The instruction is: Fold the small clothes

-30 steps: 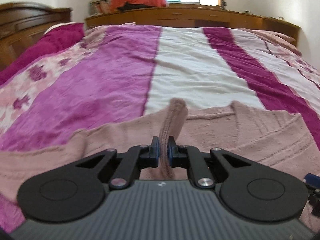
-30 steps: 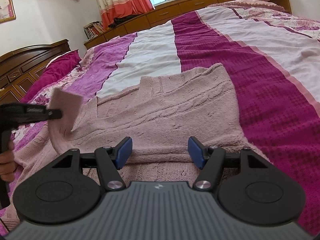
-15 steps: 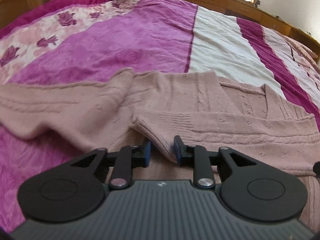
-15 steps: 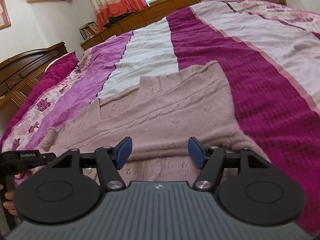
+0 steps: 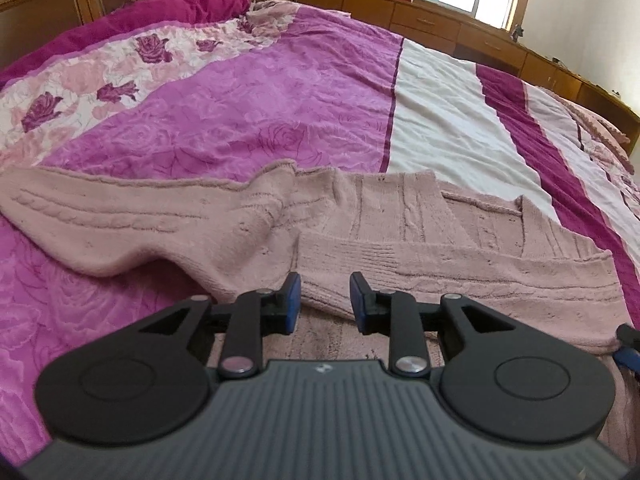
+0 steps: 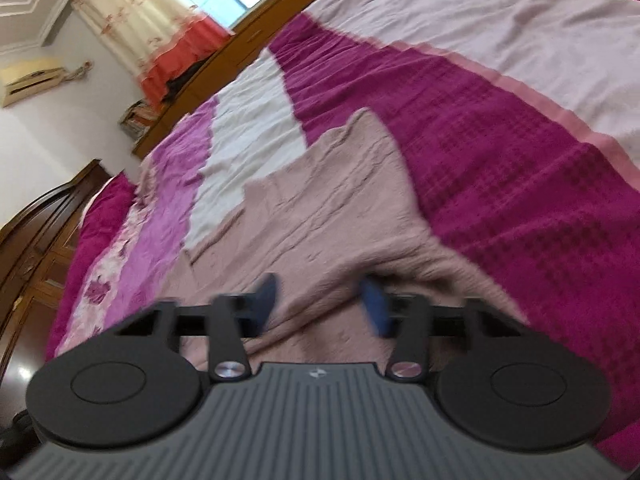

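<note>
A dusty-pink knitted sweater (image 5: 400, 216) lies flat on the bed. One sleeve (image 5: 100, 220) stretches out to the left; the other sleeve (image 5: 440, 268) is folded across the body. My left gripper (image 5: 325, 300) hovers low at the folded sleeve's cuff, its jaws a little apart and the cuff edge lying loose between them. In the blurred right wrist view the sweater (image 6: 320, 208) fills the middle. My right gripper (image 6: 320, 296) is tilted over its near edge, jaws closing with a ridge of knit between the pads.
The bedspread (image 5: 240, 120) has purple, white and magenta stripes (image 6: 520, 160) and a floral band on the left. A dark wooden headboard (image 6: 40, 240) stands at the left, and low wooden cabinets (image 5: 460, 28) run under the window at the far side.
My left gripper let go of the sleeve cuff it held upright; the sleeve now lies across the sweater. My right gripper has rolled and its jaws have narrowed around the sweater's near edge.
</note>
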Motion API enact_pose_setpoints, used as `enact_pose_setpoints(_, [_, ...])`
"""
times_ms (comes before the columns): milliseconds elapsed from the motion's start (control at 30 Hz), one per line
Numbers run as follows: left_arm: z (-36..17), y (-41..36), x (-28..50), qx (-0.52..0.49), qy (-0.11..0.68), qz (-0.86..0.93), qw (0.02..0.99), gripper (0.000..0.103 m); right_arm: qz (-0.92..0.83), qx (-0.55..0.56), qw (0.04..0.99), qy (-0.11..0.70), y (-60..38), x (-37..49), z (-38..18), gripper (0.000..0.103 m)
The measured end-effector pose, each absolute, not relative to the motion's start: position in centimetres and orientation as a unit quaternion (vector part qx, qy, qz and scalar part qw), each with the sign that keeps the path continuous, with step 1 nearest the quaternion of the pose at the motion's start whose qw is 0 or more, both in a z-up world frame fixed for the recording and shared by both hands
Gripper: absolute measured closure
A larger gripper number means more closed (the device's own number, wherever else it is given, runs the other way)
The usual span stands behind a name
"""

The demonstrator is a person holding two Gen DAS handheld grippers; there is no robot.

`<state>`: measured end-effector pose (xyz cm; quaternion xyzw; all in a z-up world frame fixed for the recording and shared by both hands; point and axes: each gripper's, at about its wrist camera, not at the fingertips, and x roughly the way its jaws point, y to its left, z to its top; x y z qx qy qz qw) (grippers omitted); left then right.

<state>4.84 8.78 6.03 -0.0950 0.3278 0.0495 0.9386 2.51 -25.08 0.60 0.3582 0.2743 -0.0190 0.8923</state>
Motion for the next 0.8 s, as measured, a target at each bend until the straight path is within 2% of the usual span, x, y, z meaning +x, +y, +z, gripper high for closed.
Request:
enact_pose_setpoints(33, [6.0, 8.7, 5.0, -0.092, 0.329, 0.050, 0.939, 0.074, -0.031, 0.351, 0.895, 0.275, -25.1, 2.5, 0.5, 0.090])
enact_pose_setpoints(167, [5.3, 8.5, 5.4, -0.086, 0.337, 0.053, 0.936, 0.074, -0.056, 0.348, 0.902, 0.250, -26.0, 1.3, 0.6, 0.092])
enact_pose_setpoints(200, [5.1, 8.4, 5.5, -0.085, 0.340, 0.053, 0.935, 0.074, -0.068, 0.342, 0.905, 0.244, -26.1, 1.0, 0.7, 0.099])
enact_pose_setpoints(400, [4.7, 8.7, 6.1, -0.079, 0.343, 0.056, 0.934, 0.074, -0.058, 0.341, 0.903, 0.253, -27.7, 0.6, 1.3, 0.098])
enact_pose_setpoints(467, [4.8, 9.0, 6.5, -0.079, 0.340, 0.058, 0.935, 0.074, -0.054, 0.315, 0.915, 0.248, -27.2, 0.9, 2.4, 0.090])
enact_pose_setpoints(500, [4.9, 9.2, 6.8, -0.079, 0.339, 0.059, 0.936, 0.074, -0.052, 0.301, 0.920, 0.245, -27.0, 1.2, 3.0, 0.077])
enact_pose_setpoints(533, [4.9, 9.3, 7.0, -0.079, 0.339, 0.059, 0.935, 0.074, -0.049, 0.288, 0.925, 0.243, -26.8, 1.7, 3.7, 0.056])
enact_pose_setpoints(600, [4.8, 9.6, 7.8, -0.081, 0.344, 0.060, 0.934, 0.074, -0.040, 0.269, 0.933, 0.236, -26.7, 2.8, 4.6, 0.036])
enact_pose_setpoints(633, [4.7, 9.8, 8.1, -0.082, 0.345, 0.061, 0.933, 0.072, -0.034, 0.257, 0.937, 0.232, -26.7, 3.4, 5.0, 0.035])
enact_pose_setpoints(700, [4.4, 10.1, 8.8, -0.084, 0.349, 0.066, 0.931, 0.059, -0.030, 0.227, 0.945, 0.232, -26.5, 5.2, 5.6, 0.035])
enact_pose_setpoints(800, [3.8, 10.4, 9.6, -0.083, 0.351, 0.079, 0.929, 0.056, -0.038, 0.210, 0.945, 0.248, -26.7, 8.3, 5.4, 0.035])
